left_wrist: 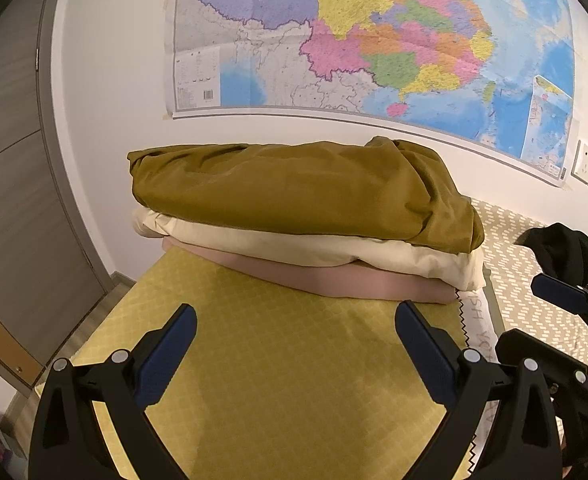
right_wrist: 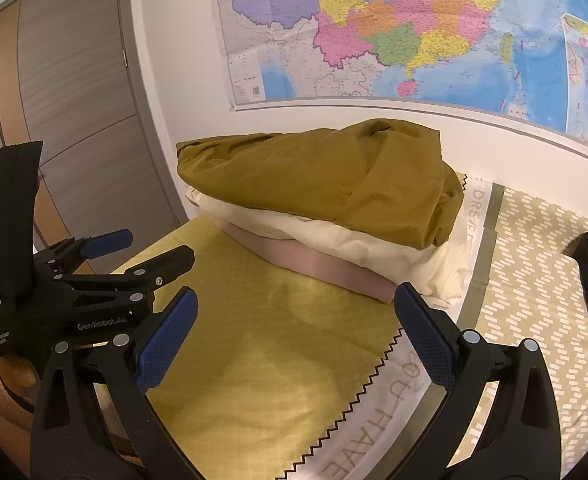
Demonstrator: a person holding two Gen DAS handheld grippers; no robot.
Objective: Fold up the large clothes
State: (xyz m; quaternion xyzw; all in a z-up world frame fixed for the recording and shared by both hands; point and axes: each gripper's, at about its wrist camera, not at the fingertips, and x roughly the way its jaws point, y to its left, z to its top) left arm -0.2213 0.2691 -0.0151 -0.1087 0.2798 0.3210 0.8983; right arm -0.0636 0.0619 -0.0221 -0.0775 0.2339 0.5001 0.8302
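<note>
Hovering with jaws spread and empty, the left gripper [left_wrist: 295,332] and right gripper [right_wrist: 295,316] face a folded stack. An olive garment [left_wrist: 294,192] tops cream [left_wrist: 313,248] and pink [left_wrist: 333,280] pieces at the yellow bedspread's [left_wrist: 274,380] far edge.

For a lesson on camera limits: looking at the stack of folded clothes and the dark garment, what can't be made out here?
- Pink garment, both views: mostly covered by the cream and olive ones.
- Black garment, left view: behind the right gripper; right view: cut by the edge.

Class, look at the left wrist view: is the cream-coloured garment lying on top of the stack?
No: the olive garment tops the stack, with the cream garment directly beneath it.
</note>
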